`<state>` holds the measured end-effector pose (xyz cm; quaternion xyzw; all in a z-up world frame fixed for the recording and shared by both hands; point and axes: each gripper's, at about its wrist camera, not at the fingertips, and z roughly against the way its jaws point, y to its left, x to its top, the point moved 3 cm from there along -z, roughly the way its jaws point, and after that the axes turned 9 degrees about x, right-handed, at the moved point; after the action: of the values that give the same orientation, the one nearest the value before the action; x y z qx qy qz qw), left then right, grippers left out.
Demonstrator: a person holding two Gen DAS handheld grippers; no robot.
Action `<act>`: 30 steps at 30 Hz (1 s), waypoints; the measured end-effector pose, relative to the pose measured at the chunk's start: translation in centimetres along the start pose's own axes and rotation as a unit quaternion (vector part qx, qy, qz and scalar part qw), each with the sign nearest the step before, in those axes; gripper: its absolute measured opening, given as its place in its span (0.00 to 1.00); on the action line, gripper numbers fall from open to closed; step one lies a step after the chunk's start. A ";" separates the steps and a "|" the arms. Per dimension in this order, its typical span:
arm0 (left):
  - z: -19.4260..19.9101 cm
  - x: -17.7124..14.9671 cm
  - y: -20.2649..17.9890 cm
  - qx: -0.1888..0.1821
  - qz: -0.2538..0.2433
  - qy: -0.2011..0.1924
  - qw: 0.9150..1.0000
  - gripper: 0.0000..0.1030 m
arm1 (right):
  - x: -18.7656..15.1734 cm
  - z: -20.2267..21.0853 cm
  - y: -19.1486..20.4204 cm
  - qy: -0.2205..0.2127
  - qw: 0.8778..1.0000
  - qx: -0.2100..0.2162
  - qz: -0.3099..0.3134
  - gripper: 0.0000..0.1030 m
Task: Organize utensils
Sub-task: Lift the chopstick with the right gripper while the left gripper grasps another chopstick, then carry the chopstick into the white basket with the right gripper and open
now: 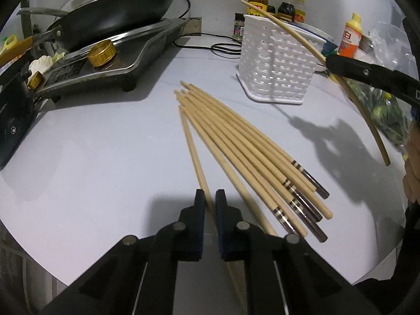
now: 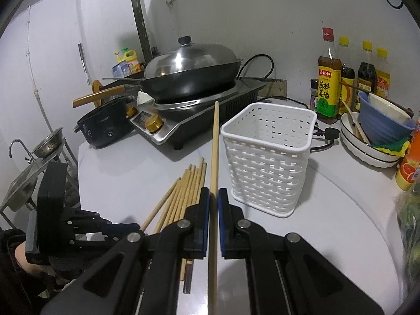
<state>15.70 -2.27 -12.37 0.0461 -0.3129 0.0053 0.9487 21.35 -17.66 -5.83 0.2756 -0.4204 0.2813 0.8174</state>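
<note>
Nearest to us in the left wrist view, the left gripper point(image 1: 210, 197) has its fingers narrowed to a slim gap around one chopstick point(image 1: 195, 157) lying on the white tabletop point(image 1: 92, 157); we cannot tell whether the pads actually press it. Just beside it lies the fanned pile of chopsticks point(image 1: 252, 152), dark banded ends toward us.

In the right wrist view, the right gripper point(image 2: 214, 197) is closed tight on a single held chopstick point(image 2: 215, 141), raised above the table and pointing away from us, just left of the white woven basket point(image 2: 267, 157).

Only the left view shows the right gripper from outside, gripping its chopstick mid-length in front of the basket. Only the right view looks into the basket, and shows the stacked bowls point(image 2: 378, 128) beside it and the lidded wok point(image 2: 191, 73) on the stove behind.
</note>
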 end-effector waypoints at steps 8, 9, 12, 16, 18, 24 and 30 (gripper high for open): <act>1.8 0.7 1.1 -0.012 0.024 -0.024 0.999 0.05 | 0.6 1.0 0.5 -0.007 1.000 -0.006 0.005 0.06; 2.0 0.9 1.2 -0.012 0.025 -0.028 0.999 0.05 | 0.7 1.1 0.5 -0.008 1.000 -0.006 0.005 0.06; 3.1 1.4 1.8 -0.009 0.030 -0.044 0.999 0.05 | 1.3 1.6 0.6 -0.014 1.000 -0.007 0.005 0.06; 3.0 1.5 2.4 -0.007 0.035 -0.047 0.998 0.05 | 2.3 2.1 0.4 -0.021 1.000 -0.009 0.009 0.06; 2.9 1.6 2.8 -0.009 0.040 -0.046 0.998 0.05 | 2.7 2.3 0.3 -0.025 1.000 -0.011 0.012 0.06; 4.1 2.6 3.3 -0.011 0.048 -0.068 0.997 0.05 | 3.9 2.8 -0.1 -0.033 0.999 -0.013 0.015 0.06; 5.5 4.5 3.4 -0.020 0.044 -0.100 0.994 0.05 | 6.2 3.1 -1.0 -0.043 0.999 -0.005 0.015 0.06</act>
<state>15.94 0.51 -4.98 0.0138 -0.4081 0.0365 0.9121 23.39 -19.02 0.68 0.2770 -0.4610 0.2787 0.7957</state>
